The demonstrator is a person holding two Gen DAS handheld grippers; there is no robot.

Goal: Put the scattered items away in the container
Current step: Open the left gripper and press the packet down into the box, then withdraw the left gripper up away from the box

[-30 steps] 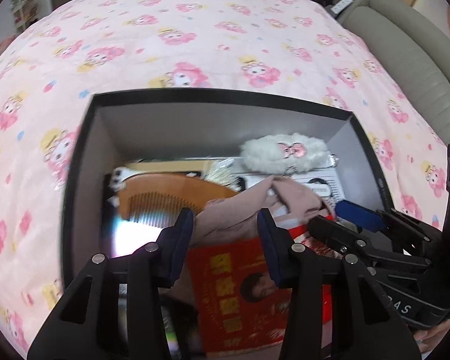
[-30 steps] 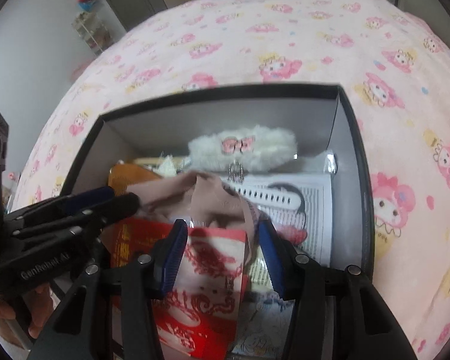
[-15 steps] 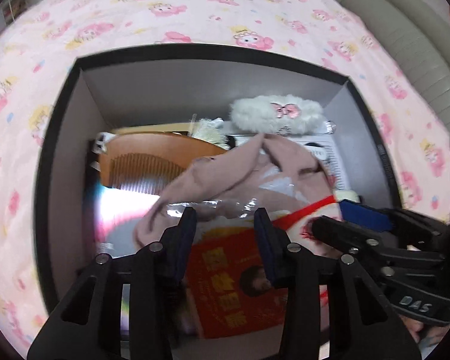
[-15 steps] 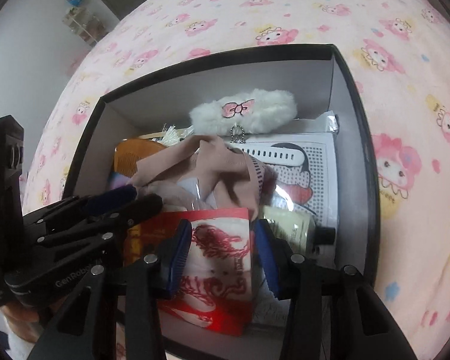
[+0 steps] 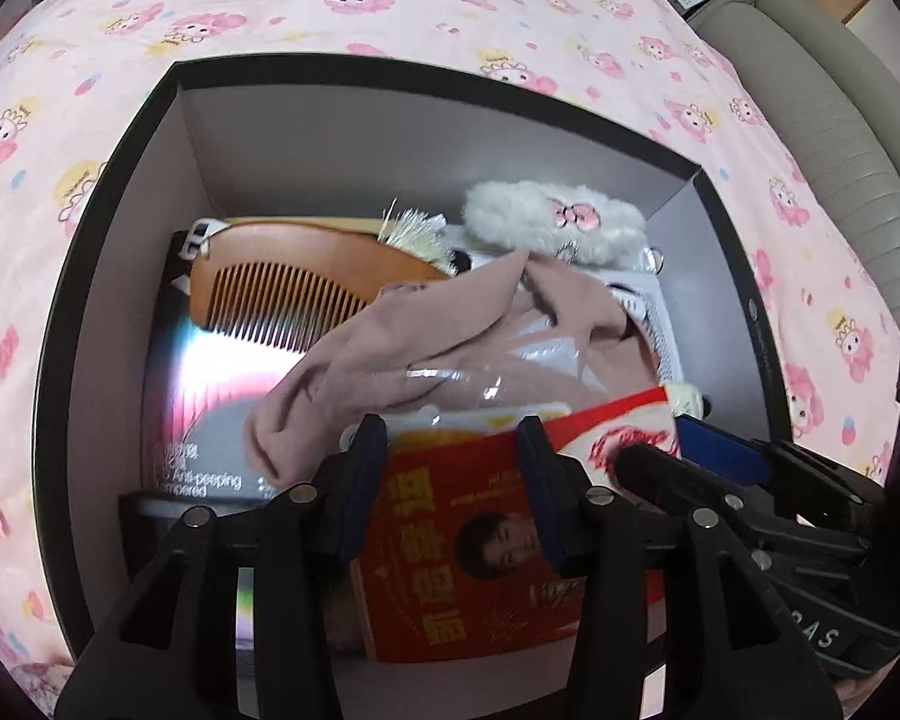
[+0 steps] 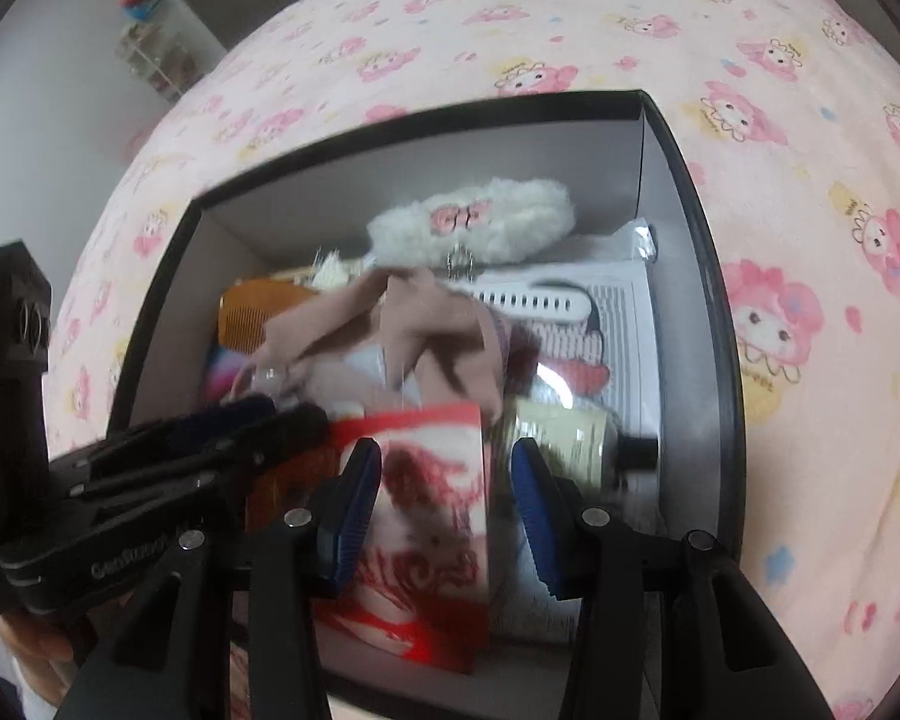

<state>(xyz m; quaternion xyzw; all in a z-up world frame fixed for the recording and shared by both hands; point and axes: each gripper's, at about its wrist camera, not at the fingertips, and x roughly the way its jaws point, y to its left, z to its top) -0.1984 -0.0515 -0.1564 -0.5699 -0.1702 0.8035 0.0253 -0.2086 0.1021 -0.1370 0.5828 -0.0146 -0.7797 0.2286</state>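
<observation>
A black box [image 5: 120, 138] with grey inner walls sits on the pink bedspread and holds the items. Inside lie a wooden comb [image 5: 288, 288], a pink cloth [image 5: 390, 354], a white fluffy pouch [image 5: 546, 222], a red booklet [image 5: 468, 552] and a red-and-white packet [image 6: 432, 498]. My left gripper [image 5: 453, 486] is open and empty above the red booklet. My right gripper [image 6: 444, 510] is open and empty above the packet; it also shows at the right of the left wrist view [image 5: 678, 456]. The box rim shows in the right wrist view [image 6: 714, 276].
The pink cartoon-print bedspread [image 5: 390, 6] surrounds the box. A grey padded headboard [image 5: 834, 138] runs along the right. A cream bottle [image 6: 564, 432] and a white striped card [image 6: 606, 330] lie at the box's right side. A shelf [image 6: 150, 54] stands far left.
Both grippers have pulled up and back from the box. The pink cloth that was between the fingers now lies loose in the box.
</observation>
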